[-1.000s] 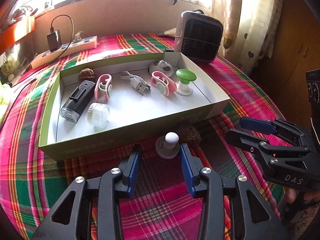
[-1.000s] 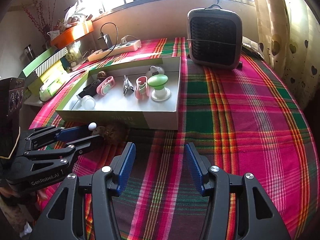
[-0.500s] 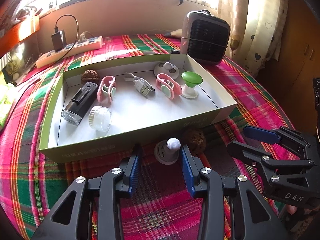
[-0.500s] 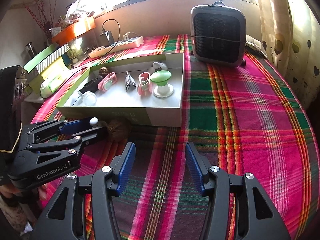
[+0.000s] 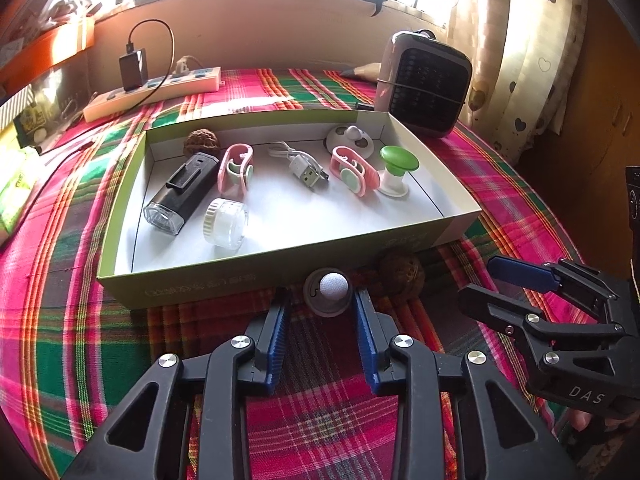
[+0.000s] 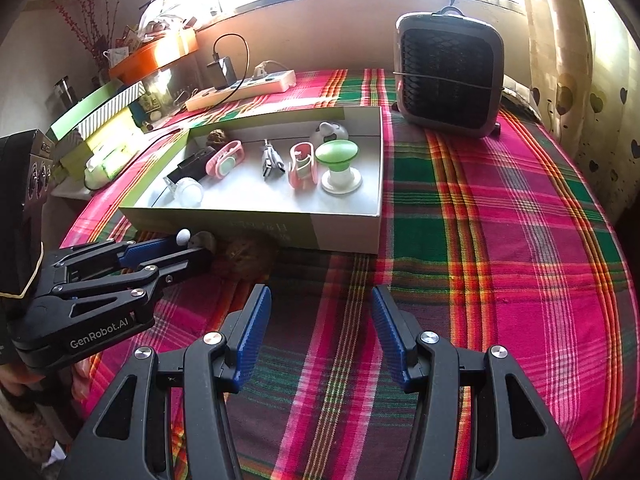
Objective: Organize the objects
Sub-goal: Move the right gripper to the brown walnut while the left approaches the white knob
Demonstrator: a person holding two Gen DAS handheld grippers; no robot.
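Left wrist view: the left gripper [image 5: 322, 308] stands with its jaws apart, gripping nothing. Between the blue fingertips [image 5: 280, 320] sits a grey knob with a white ball top [image 5: 330, 290], resting on the plaid tablecloth [image 5: 60, 320] just in front of the near wall of the shallow box [image 5: 280, 268]. Whether the pads touch the knob cannot be told. A walnut [image 5: 402, 276] lies just right of the knob, also against the box's near wall.

Inside the box lie a black bike light [image 5: 180, 192], a clear jar [image 5: 225, 223], a pink clip [image 5: 236, 168], a USB cable [image 5: 304, 166], a second pink clip [image 5: 354, 172], a green-topped stand [image 5: 396, 170], a white round item [image 5: 350, 140] in the far right corner and a second walnut [image 5: 201, 141] at the far left. A small heater [image 5: 426, 84] stands behind the box's right corner, a power strip [image 5: 156, 92] behind its left. The right gripper [image 5: 476, 284] shows to the right of the box, off the cloth, jaws parted and empty.

Right wrist view: the right gripper [image 6: 320, 312] is wide open over bare cloth in front of the box [image 6: 348, 232], holding nothing. The left gripper [image 6: 196, 246] reaches in at the box's near left corner, the knob [image 6: 184, 236] at its tips and the walnut [image 6: 244, 258] beside it. The heater [image 6: 448, 76] stands behind the box to the right.
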